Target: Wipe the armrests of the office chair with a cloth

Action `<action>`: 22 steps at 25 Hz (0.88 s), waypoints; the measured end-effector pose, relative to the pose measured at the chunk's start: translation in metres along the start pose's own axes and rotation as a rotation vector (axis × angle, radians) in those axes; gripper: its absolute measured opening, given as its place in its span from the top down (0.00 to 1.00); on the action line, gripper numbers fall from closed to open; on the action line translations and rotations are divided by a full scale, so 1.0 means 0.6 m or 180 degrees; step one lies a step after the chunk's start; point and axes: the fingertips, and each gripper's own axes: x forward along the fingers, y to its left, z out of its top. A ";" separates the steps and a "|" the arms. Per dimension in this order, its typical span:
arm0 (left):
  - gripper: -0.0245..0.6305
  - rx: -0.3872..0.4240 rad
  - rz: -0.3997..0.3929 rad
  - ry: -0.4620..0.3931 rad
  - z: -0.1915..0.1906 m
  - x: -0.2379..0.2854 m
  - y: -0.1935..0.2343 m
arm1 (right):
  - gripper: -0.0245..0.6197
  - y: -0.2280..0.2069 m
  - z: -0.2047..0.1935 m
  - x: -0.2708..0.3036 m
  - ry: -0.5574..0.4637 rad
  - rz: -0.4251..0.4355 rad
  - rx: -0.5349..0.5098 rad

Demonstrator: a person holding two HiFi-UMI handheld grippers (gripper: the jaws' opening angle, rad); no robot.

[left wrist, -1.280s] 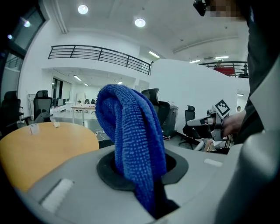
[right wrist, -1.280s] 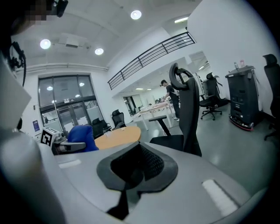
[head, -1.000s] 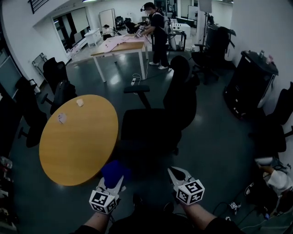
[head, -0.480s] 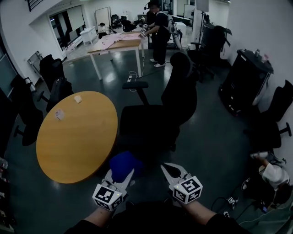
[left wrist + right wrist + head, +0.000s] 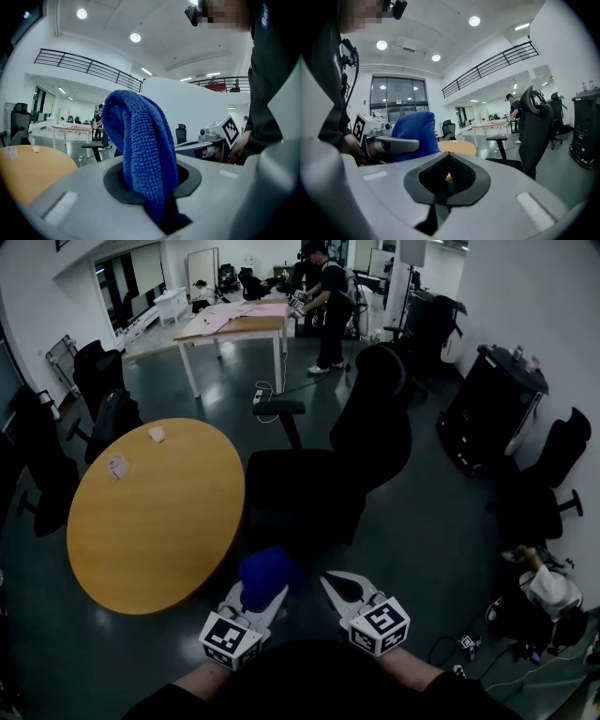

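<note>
A black office chair (image 5: 309, 488) stands just ahead of me, its backrest (image 5: 377, 423) to the right and one armrest (image 5: 279, 408) on the far side. My left gripper (image 5: 255, 601) is shut on a blue cloth (image 5: 267, 573), held low before the seat's near edge. In the left gripper view the cloth (image 5: 136, 140) stands folded up out of the jaws. My right gripper (image 5: 339, 589) is beside it, shut and holding nothing. In the right gripper view the pads (image 5: 457, 174) meet, with the cloth (image 5: 412, 133) to the left and the chair's backrest (image 5: 532, 122) to the right.
A round wooden table (image 5: 155, 521) lies close on the left with two small items on it. Other black chairs (image 5: 94, 381) stand at far left and right. A black cabinet (image 5: 492, 409) is at right. A person (image 5: 328, 296) stands at a back table; another sits on the floor (image 5: 544, 592).
Both grippers have moved forward and a little right, toward the chair seat, with the blue cloth still held in the left one. The view has shifted closer to the chair.
</note>
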 end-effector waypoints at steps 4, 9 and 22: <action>0.80 0.0040 -0.0095 0.0016 0.002 -0.001 -0.016 | 0.95 0.020 0.001 0.001 0.0007 0.0042 -0.0066; 0.80 0.0046 -0.0123 0.0034 -0.004 -0.003 -0.027 | 0.95 0.030 -0.010 -0.003 0.0042 0.0069 -0.0078; 0.80 0.0056 -0.0130 0.0082 -0.015 -0.008 -0.053 | 0.95 0.040 -0.034 -0.012 0.0137 0.0156 -0.0045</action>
